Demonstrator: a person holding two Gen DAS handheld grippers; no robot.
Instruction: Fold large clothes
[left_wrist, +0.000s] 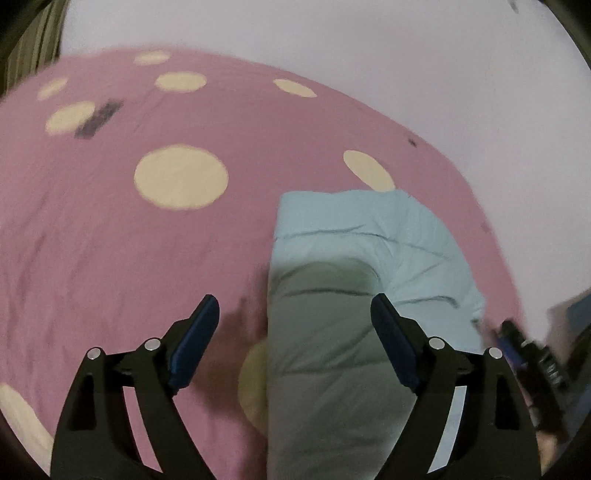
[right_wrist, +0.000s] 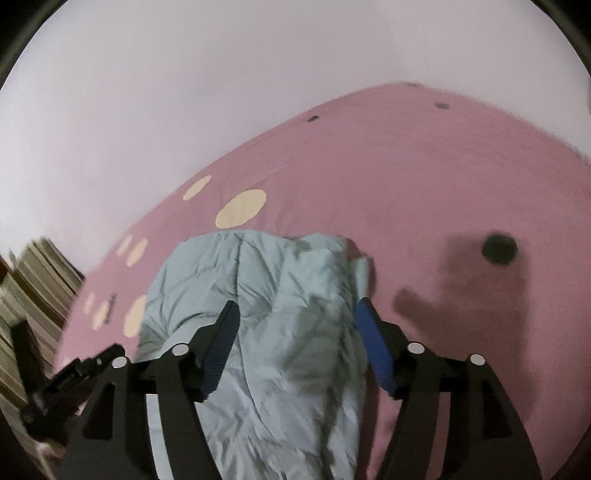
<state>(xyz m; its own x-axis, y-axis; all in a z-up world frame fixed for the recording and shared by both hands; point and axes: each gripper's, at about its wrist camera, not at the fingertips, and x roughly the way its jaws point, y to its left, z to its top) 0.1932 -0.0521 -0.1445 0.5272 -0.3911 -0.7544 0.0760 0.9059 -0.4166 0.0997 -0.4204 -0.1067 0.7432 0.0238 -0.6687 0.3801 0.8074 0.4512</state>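
A light blue garment (left_wrist: 369, 229) lies folded in a long bundle on the pink bedsheet (left_wrist: 110, 240), creased and partly in shadow. My left gripper (left_wrist: 294, 301) hovers above its near left part, jaws wide apart, pads not touching the cloth. In the right wrist view the same garment (right_wrist: 258, 266) runs up the middle. My right gripper (right_wrist: 298, 302) stands open over it, its blue pads (right_wrist: 373, 343) clear of the cloth. Each gripper shows at the edge of the other's view: the right one (left_wrist: 532, 354) and the left one (right_wrist: 62, 384).
The pink sheet (right_wrist: 443, 184) has cream dots (left_wrist: 181, 177) and a dark round spot (right_wrist: 498, 249). A pale wall (right_wrist: 184, 92) borders the bed's far side. A striped stack (right_wrist: 33, 280) stands off the bed's left edge. A dark patch (left_wrist: 98, 118) marks the sheet.
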